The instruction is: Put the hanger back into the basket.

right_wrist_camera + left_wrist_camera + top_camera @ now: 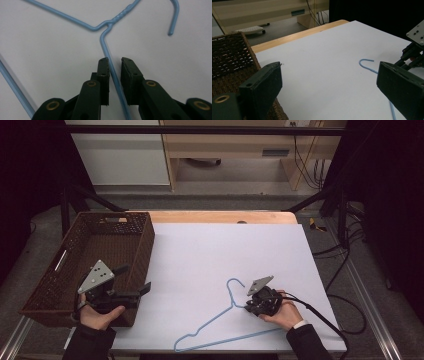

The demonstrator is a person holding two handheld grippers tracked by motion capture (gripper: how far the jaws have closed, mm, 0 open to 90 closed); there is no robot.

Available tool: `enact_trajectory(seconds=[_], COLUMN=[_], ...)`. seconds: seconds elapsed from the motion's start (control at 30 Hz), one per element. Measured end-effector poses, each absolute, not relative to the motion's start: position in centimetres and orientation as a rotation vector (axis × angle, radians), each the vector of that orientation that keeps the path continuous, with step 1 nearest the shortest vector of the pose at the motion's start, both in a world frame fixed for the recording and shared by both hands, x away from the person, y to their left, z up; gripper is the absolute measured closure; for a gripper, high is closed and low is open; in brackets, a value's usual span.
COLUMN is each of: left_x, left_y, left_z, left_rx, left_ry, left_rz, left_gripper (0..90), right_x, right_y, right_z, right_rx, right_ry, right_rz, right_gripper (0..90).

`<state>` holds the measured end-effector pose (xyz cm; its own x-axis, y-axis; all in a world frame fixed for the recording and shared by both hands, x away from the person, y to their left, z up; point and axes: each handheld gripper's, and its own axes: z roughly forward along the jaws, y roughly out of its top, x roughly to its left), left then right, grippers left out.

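In the high view, a thin blue wire hanger [220, 320] lies lower centre on the smooth white sheet [210, 250], beside a woven brown basket [142, 240] at left. Left gripper view: the left gripper [329, 85] gapes wide (hanger partly hidden). Right gripper view: the right gripper [115, 66] straddles the wire, jaws slightly apart.

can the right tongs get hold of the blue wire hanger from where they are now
Probably yes. The right tongs already straddle one sloping arm of the light blue wire coat hanger, jaws slightly apart with the wire running between them on the white tabletop. Nothing blocks them from closing.
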<state>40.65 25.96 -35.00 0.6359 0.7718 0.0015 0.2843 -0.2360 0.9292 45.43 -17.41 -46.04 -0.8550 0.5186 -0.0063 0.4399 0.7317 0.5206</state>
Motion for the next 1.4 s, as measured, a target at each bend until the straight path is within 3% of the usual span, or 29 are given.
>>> enact_trajectory(seconds=[0.3, 1.4], left_x=[40.7, 40.2], left_y=[25.7, 22.7], left_z=[-35.1, -35.4], left_rx=[1.819, 1.893], left_ry=[0.847, 0.778], left_rz=[0.573, 0.539], left_gripper=[6.2, 6.9], right_x=[45.6, 45.5], right_y=[-17.5, -18.0], right_z=[-46.1, -44.9], right_rx=[0.727, 0.547], right_ry=[2.813, 2.821], right_rz=[0.773, 0.866], right_gripper=[84.0, 87.7])
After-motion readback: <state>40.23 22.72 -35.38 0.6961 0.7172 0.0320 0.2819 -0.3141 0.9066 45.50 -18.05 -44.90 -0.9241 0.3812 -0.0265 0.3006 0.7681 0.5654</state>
